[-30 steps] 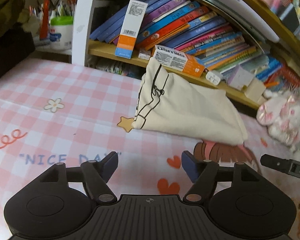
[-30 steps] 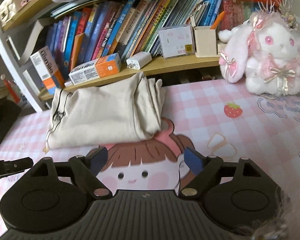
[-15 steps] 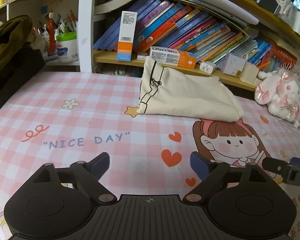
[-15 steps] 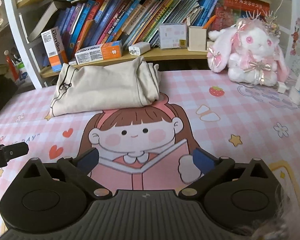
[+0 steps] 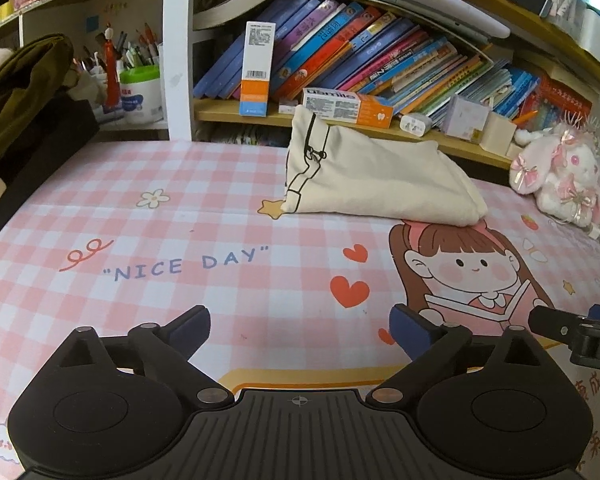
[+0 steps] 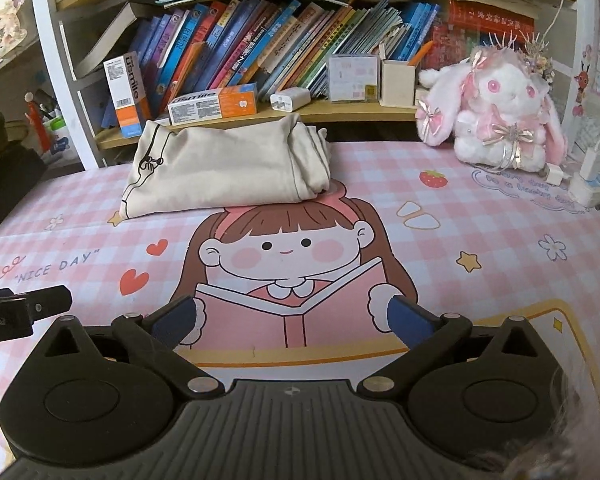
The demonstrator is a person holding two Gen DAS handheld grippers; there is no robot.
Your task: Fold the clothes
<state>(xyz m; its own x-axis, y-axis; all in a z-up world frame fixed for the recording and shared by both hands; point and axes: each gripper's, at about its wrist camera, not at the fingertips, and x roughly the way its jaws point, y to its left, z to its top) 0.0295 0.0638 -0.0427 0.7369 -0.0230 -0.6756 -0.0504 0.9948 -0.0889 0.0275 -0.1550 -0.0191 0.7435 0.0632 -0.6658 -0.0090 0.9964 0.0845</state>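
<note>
Two tools, the left tool (image 5: 299, 330) opening with nothing between its jaws and the right tool (image 6: 293, 317) spread wide and empty. I judge the folding done: the cream garment (image 6: 224, 166) lies folded at the surface's (image 6: 480, 232) far edge, against the bookshelf (image 6: 340, 110). Next calls for another garment; I see none. A cup (image 6: 398, 82) holds an orange pen.

We take the folded garment (image 6: 224, 168) as our mark: it lies on the table mat (image 6: 480, 240), its far edge against the bookshelf (image 6: 340, 109). Right of it, apart, sits a plush rabbit (image 6: 496, 116). Behind it, on the shelf, lie two toothpaste boxes (image 6: 214, 105).
</note>
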